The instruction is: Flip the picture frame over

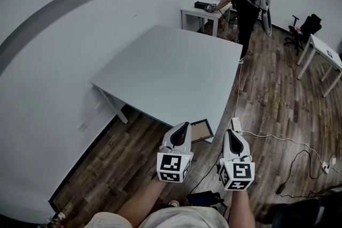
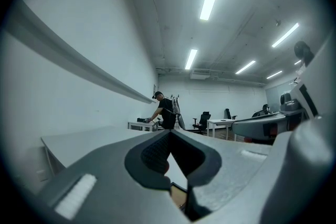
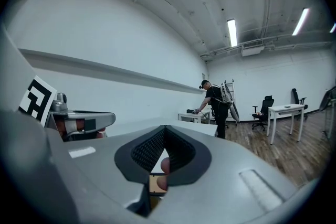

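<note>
Left gripper [image 1: 180,128] and right gripper [image 1: 231,134]: jaws pressed together, empty. Frame [image 1: 201,130] looks flat on the floor [image 1: 267,109], tucked under the worktop [image 1: 171,72] edge. Risk: thin edge slips from the jaws, or the frame hits the worktop mid-flip.

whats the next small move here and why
Likely open the left gripper and lower it toward the picture frame. Both it and the right gripper are shut and empty, clear of the frame, which lies untouched by the near edge of the table.
</note>
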`<act>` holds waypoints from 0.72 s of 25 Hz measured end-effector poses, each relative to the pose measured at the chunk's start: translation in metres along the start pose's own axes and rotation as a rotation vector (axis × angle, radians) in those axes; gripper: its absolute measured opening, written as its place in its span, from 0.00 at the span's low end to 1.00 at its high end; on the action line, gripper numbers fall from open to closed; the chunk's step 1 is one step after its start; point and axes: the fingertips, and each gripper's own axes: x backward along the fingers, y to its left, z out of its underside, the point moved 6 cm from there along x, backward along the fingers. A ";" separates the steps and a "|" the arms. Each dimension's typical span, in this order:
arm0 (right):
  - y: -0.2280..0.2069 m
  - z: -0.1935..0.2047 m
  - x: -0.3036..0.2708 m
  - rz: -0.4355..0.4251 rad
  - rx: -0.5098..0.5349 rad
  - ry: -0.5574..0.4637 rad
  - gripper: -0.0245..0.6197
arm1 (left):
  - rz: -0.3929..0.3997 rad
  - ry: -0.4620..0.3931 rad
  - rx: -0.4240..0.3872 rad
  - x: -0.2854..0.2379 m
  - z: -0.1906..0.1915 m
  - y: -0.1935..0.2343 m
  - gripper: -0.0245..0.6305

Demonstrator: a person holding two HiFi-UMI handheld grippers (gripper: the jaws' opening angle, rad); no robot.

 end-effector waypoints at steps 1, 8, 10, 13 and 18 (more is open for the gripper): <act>-0.001 0.000 0.001 0.002 0.000 -0.001 0.07 | 0.003 -0.002 -0.002 -0.001 0.000 -0.001 0.04; -0.007 -0.004 0.003 0.011 0.012 -0.005 0.07 | 0.013 -0.008 0.002 -0.003 -0.003 -0.006 0.04; -0.009 -0.003 0.004 0.014 0.016 -0.003 0.07 | 0.011 -0.008 0.003 -0.004 -0.003 -0.007 0.04; -0.011 -0.004 0.007 0.015 0.018 -0.002 0.07 | 0.011 -0.008 0.002 -0.004 -0.002 -0.008 0.04; -0.010 -0.007 0.005 0.019 0.023 -0.005 0.07 | 0.008 0.001 -0.011 -0.007 0.000 -0.003 0.04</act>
